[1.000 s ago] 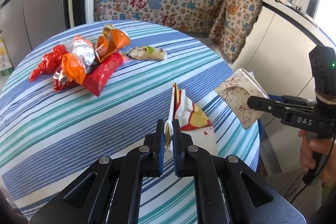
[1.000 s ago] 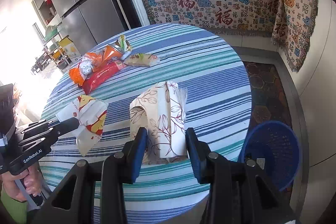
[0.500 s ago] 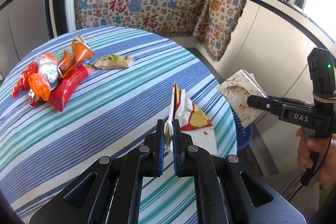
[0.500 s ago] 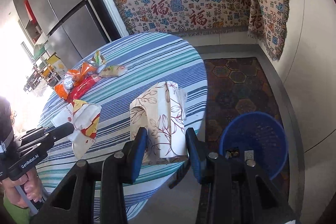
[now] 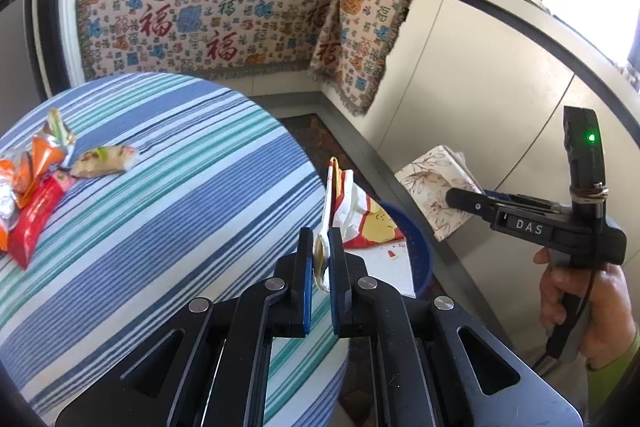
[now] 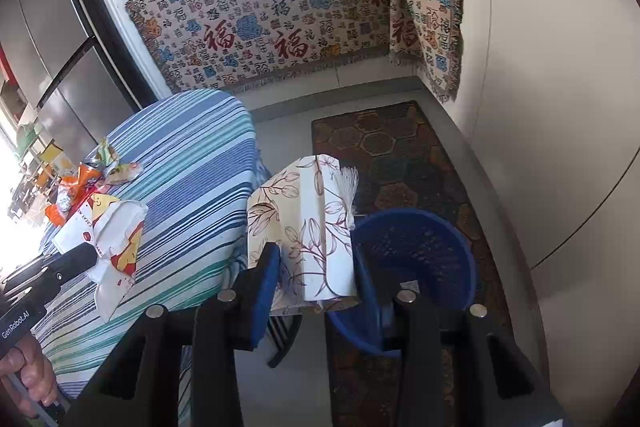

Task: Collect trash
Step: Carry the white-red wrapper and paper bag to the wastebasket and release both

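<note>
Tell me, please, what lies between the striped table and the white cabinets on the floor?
In the right wrist view, a blue basket and a dark patterned rug lie between the striped table and the white cabinets.

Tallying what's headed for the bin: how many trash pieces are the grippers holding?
2. A white-and-yellow wrapper pinched in the left gripper, near the table edge; a floral packet in the right gripper, near the blue basket. Nothing else appears held.

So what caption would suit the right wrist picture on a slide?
Right gripper holds a floral-printed tissue pack beside the round blue plastic basket on the floor.
</note>
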### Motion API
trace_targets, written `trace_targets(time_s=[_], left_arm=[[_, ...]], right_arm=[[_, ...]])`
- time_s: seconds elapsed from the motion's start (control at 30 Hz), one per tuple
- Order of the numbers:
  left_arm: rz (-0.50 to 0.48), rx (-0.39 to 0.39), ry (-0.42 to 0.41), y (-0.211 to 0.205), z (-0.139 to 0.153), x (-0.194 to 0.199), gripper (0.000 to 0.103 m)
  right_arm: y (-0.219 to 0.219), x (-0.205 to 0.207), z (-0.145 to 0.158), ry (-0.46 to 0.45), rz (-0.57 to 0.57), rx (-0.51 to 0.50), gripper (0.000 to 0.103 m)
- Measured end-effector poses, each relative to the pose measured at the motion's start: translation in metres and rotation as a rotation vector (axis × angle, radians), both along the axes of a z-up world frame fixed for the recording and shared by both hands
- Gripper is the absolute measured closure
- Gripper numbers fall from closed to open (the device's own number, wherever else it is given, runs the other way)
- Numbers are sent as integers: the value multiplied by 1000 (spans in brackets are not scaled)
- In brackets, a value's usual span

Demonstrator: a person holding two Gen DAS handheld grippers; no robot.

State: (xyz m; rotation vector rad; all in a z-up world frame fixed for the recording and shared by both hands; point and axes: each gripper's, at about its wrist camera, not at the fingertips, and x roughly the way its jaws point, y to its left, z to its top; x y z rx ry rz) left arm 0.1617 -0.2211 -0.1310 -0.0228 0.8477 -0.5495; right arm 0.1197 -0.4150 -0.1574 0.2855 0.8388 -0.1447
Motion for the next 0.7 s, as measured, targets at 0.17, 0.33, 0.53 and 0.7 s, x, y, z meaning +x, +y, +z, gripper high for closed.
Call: trace_targets(time_s=[0.17, 0.33, 0.53, 0.7], left_arm=[[-48, 11, 10, -45, -10, 6, 98], [-87, 27, 19, -81, -23, 7, 98], [-112, 54, 31, -113, -42, 17, 98], [-127, 76, 36, -136, -59, 22, 98]], right_arm=[[-33, 3, -6, 10, -54, -28, 64], [-60, 8, -23, 37, -95, -68, 64], [-89, 11, -55, 82, -142, -49, 64], [-104, 17, -69, 108, -156, -21, 64]])
